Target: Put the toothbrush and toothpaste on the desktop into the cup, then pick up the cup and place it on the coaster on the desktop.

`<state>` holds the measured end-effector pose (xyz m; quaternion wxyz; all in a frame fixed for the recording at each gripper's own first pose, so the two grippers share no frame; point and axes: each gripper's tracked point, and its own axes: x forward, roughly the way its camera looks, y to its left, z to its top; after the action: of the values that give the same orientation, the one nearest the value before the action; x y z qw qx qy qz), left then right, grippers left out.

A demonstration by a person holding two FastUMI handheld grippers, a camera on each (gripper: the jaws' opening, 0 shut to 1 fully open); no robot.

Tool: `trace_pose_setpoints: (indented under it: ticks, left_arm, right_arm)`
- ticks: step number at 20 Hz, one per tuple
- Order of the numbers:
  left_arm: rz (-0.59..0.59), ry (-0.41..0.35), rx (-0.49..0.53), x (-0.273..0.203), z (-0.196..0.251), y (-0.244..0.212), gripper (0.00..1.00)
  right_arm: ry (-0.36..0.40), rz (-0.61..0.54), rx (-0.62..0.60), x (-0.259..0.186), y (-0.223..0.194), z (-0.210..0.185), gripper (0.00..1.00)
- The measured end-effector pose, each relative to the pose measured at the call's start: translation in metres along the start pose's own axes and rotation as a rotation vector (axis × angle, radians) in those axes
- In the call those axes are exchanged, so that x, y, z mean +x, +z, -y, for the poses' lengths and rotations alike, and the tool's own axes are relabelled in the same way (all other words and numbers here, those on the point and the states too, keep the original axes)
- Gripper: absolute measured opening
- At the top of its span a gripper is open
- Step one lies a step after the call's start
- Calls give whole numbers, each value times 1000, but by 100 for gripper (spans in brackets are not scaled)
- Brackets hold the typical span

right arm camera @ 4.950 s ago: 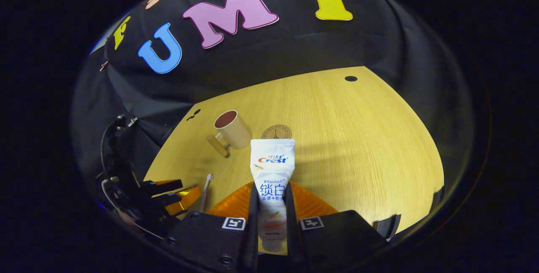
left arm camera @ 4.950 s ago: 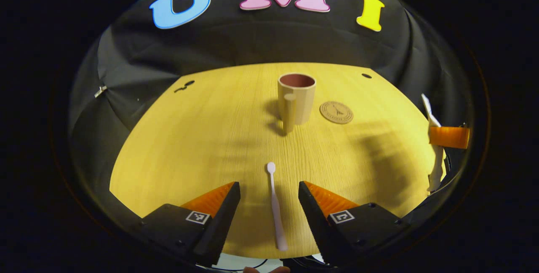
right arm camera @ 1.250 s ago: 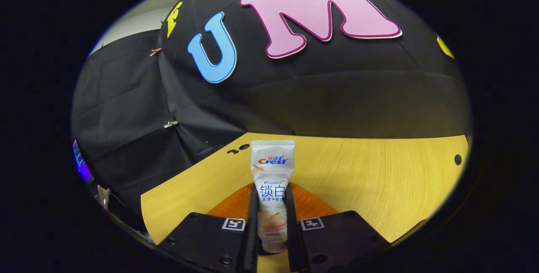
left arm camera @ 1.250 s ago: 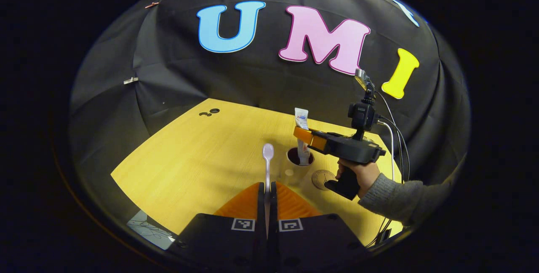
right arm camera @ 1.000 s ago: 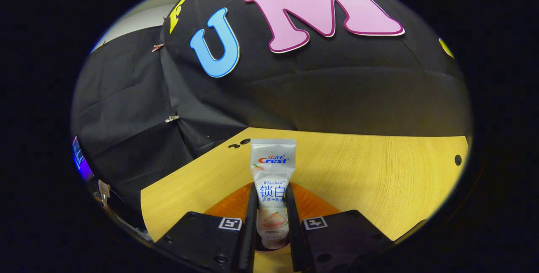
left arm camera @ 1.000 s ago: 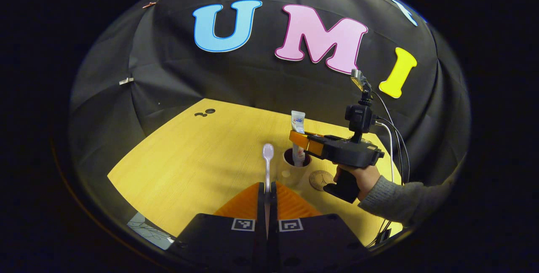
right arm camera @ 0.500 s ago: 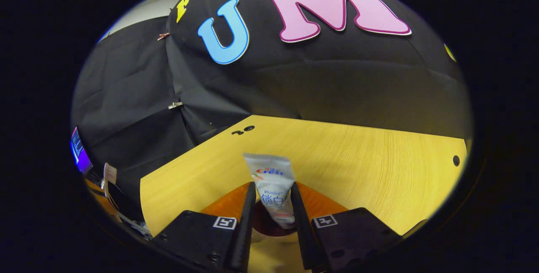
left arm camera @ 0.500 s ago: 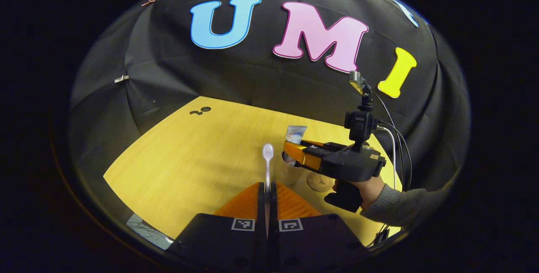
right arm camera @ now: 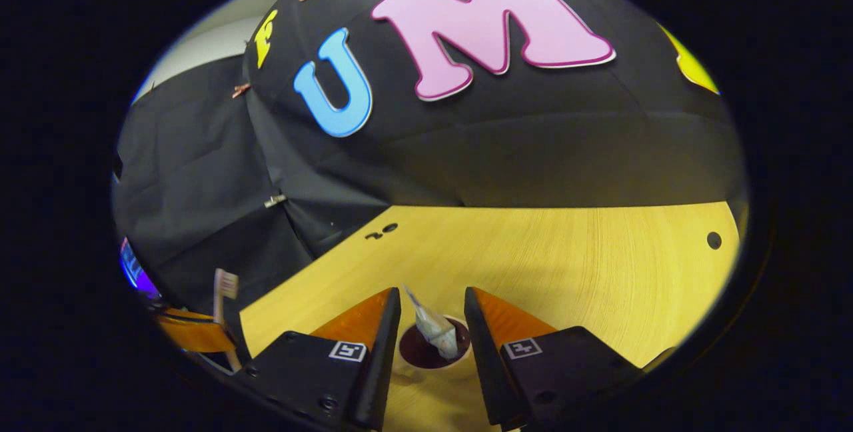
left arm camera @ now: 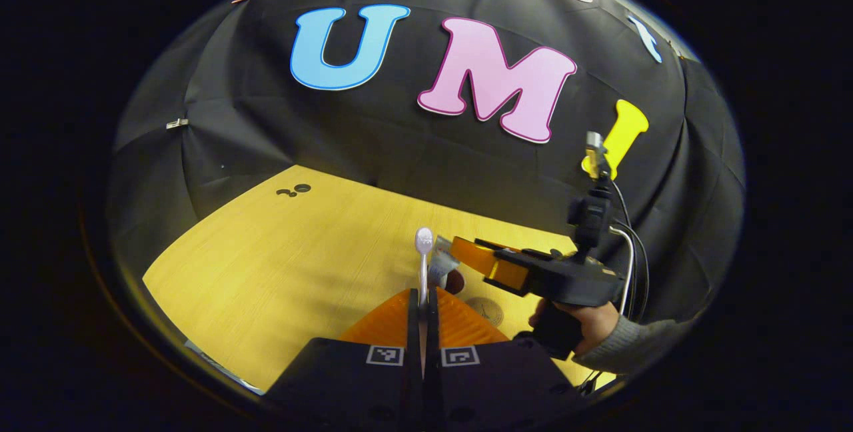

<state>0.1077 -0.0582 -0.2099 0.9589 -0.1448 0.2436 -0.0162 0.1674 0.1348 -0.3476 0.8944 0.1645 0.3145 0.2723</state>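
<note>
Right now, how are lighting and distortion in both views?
Left gripper view: fisheye bends the desktop edge; the toothbrush head is sharp, the cup dim and part hidden. Right gripper view: the toothpaste in the cup looks slightly soft, edges darken.

A yellow wooden table with visible grain carries a cup standing upright near its middle, and a round brown coaster lying flat just beside the cup. Small dark holes mark the far part of the tabletop.
</note>
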Motion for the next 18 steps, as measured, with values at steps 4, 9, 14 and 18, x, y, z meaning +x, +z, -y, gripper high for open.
trace_pose_setpoints:
  ticks: [4, 9, 14, 18]
  left_arm:
    - [50, -39, -32, 24, 8, 20, 6]
    - [136, -70, -63, 51, 17, 51, 6]
    - [245, -77, -97, 82, 23, 81, 6]
    - [316, -67, -131, 112, 24, 87, 6]
  right_arm:
    - [-22, 17, -8, -38, 9, 13, 59]
    - [-67, -39, 0, -75, -20, 32, 59]
    - [-94, -135, 43, -102, -68, 40, 59]
    - [-109, -172, 69, -120, -89, 43, 59]
